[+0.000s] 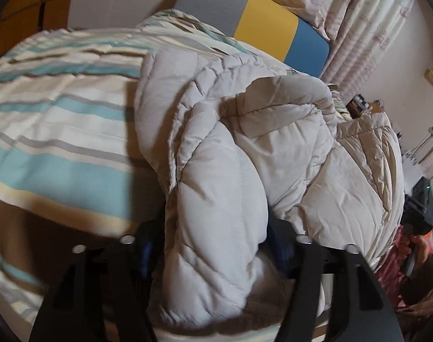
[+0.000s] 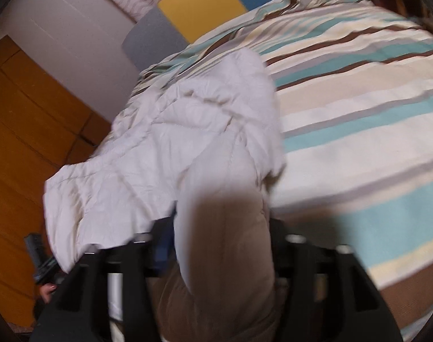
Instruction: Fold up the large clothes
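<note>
**A puffy jacket, held at two ends over the bed**

The cream quilted jacket lies bunched on the bed, over the striped duvet, with the headboard's grey, yellow and blue panels beyond it. The left gripper has its jaws clamped on a thick padded fold, which bulges out between them. The right gripper likewise has its jaws closed on a wad of the same jacket, though that view is blurred and shadowed close to the camera.

From where I stand, this looks a light thing but a bulky one: soft, springy, full of air. The shell seems smooth, so I'd guess it slides easily and a shallow pinch could slip off. It will likely puff back up after each fold unless pressed flat. Better holds, I reckon, are stitched seams, the hem or the cuffs, where the filling is thin and the jaws can bite cloth instead of padding.
</note>
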The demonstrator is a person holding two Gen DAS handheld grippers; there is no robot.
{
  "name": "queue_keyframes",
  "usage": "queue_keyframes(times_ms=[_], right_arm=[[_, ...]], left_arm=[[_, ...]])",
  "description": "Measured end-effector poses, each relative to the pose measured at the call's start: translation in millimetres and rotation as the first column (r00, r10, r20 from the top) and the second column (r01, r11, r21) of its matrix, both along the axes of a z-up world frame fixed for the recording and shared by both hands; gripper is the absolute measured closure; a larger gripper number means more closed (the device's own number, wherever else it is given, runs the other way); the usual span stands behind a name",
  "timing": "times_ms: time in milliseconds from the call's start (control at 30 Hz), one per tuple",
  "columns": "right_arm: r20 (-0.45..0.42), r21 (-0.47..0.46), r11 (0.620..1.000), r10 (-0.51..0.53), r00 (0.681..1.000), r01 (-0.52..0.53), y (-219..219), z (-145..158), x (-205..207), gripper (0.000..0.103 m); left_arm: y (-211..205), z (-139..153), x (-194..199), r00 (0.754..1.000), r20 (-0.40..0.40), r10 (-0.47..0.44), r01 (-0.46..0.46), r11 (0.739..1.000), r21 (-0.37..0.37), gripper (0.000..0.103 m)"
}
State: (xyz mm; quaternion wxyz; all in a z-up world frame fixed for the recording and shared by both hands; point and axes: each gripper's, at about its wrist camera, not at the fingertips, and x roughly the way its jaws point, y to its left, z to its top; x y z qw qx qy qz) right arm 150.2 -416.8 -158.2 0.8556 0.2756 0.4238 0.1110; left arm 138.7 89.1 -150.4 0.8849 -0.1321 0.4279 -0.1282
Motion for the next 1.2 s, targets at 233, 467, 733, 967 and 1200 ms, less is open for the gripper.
queue_keyframes(times_ms=[233, 467, 733, 967, 1200], right_arm=[[0.065, -0.068, 0.998, 0.022, 0.998, -0.017, 8, 24, 17, 0.028], [0.0, -0.14, 0.989, 0.052, 0.999, -0.051, 31, 17, 42, 0.055], [0.137, -0.229, 0.973, 0.069, 0.988, -0.036, 37, 78, 26, 0.081], [0.297, -0.268, 0.962, 0.026, 0.955, 0.057, 43, 126, 46, 0.082], [0.272, -0.211, 0.971, -0.053, 0.961, 0.113, 42, 104, 111, 0.082]], left_arm=[[4, 43, 15, 0.993, 0.116, -0.002, -0.003, 0.999, 0.05, 0.023], [-20, 23, 70, 0.998, -0.005, -0.06, 0.06, 0.996, 0.065, 0.031], [-8, 69, 52, 0.995, 0.104, 0.007, -0.003, 0.999, -0.04, 0.084], [3, 118, 61, 0.941, 0.302, 0.155, -0.138, 0.987, -0.077, 0.085], [1, 107, 109, 0.903, 0.329, 0.276, -0.283, 0.959, -0.029, 0.085]])
